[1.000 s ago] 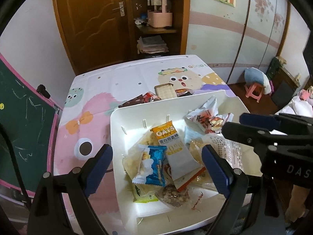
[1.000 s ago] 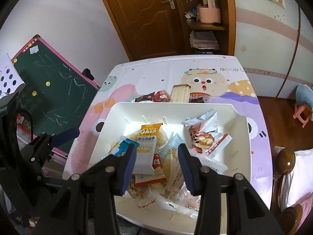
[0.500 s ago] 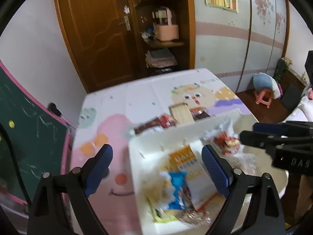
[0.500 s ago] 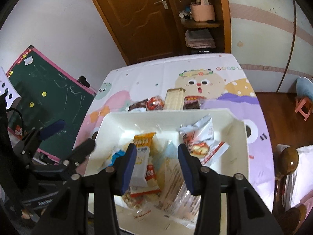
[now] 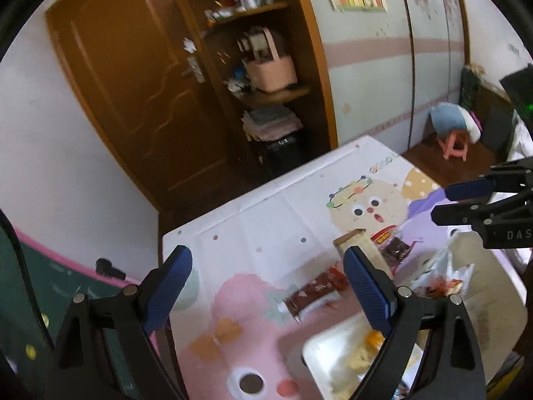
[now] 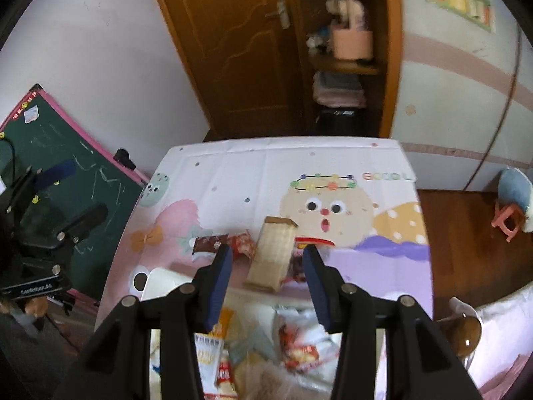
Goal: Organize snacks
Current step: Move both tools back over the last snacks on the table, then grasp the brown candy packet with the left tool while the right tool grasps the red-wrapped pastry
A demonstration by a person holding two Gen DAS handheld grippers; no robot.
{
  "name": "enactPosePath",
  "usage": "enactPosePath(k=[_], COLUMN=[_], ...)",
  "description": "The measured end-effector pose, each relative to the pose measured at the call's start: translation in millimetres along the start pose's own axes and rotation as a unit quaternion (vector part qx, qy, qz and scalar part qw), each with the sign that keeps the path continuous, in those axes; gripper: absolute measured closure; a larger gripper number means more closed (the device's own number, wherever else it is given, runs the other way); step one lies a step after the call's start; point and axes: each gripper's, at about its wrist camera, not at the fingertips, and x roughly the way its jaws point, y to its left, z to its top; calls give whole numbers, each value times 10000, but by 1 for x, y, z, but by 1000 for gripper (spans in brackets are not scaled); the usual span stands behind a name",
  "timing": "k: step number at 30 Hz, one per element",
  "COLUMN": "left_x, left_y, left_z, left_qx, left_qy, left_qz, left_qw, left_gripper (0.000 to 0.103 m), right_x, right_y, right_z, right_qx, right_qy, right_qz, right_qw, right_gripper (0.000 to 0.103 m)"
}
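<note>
The right gripper [image 6: 265, 261] is hanging half open over the bench [image 6: 253, 173], with nothing between its blue pads, and the beige rectangular wafer pack [image 6: 271, 253] is lying directly between and just beyond them. A dark brown wrapped bar [image 6: 208, 244] and a red wrinkled packet [image 6: 241, 245] are lying just left of the wafer pack. The left gripper [image 5: 266, 286] is standing wide open and empty above the cartoon-printed tablecloth [image 5: 266, 220]; the same snacks are lying near its right pad. The white plastic tray [image 6: 160, 280] of mixed snacks is sitting below both grippers, partly hiding behind the black arms, blurred and cut off at the lower edge.
</note>
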Motion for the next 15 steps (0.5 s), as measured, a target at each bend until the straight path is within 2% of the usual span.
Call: enactPosePath(k=[4,6,8,11,13,15], left_x=[54,78,96,121,133,142], left_y=[7,8,6,1,-1,-3], left_z=[5,1,-8,-26,-37,-49], left_qx=[96,139,274,542,621,723], left_qy=[494,736,914,1121,1283,1409], left_qz=[-137,-320,-447,-332,-381,-633], left_qw=[9986,9967,9944,9917,9891,9853], left_gripper=[11,11,11,11,11,11], right_x=[49,82,105,147,161,175], right_y=[6,12,16,17,15,14], right_z=[13,12,11,7,6,7], right_qx=[-10,2,-8,46,179,338], right_qy=[630,1037,1302,1712,1874,2002], right_qz=[256,300,327,109,130,209], right_qw=[9977,9942,9909,9852,9820,9789], right_gripper=[59,59,59,59,59,59])
